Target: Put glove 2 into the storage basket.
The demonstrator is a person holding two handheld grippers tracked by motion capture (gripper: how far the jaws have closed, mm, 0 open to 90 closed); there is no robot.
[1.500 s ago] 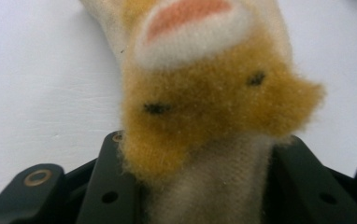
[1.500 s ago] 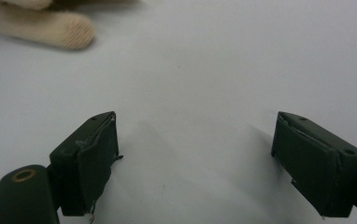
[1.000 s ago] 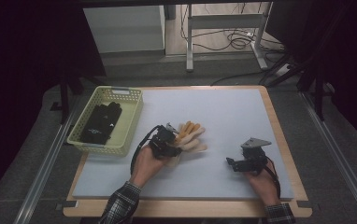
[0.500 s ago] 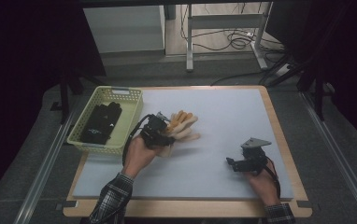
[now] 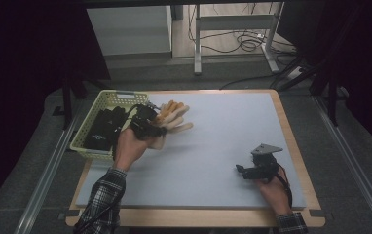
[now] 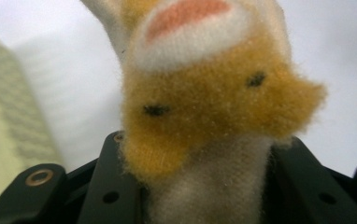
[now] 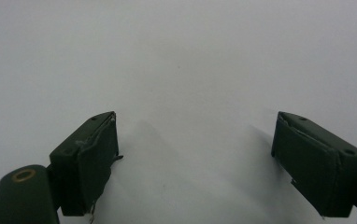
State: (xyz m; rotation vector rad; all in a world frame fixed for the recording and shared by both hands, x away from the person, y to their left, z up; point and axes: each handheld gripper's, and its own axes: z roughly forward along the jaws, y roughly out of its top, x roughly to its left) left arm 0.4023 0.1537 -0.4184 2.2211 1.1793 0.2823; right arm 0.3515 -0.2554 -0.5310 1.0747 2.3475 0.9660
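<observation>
- Left gripper view: plush toy (image 6: 204,107) sits between the jaws of the left gripper (image 6: 204,196), clamped tight.
- Right gripper (image 7: 195,158): jaws wide apart, holding nothing, over the white mat (image 7: 176,56).

I see the glove (image 5: 173,118), a fuzzy knit one in cream with orange-yellow patches and a pink spot, lifted off the mat beside the basket (image 5: 92,150). Its cuff sits pinched in my left gripper (image 5: 147,127), fingers splayed outward.
</observation>
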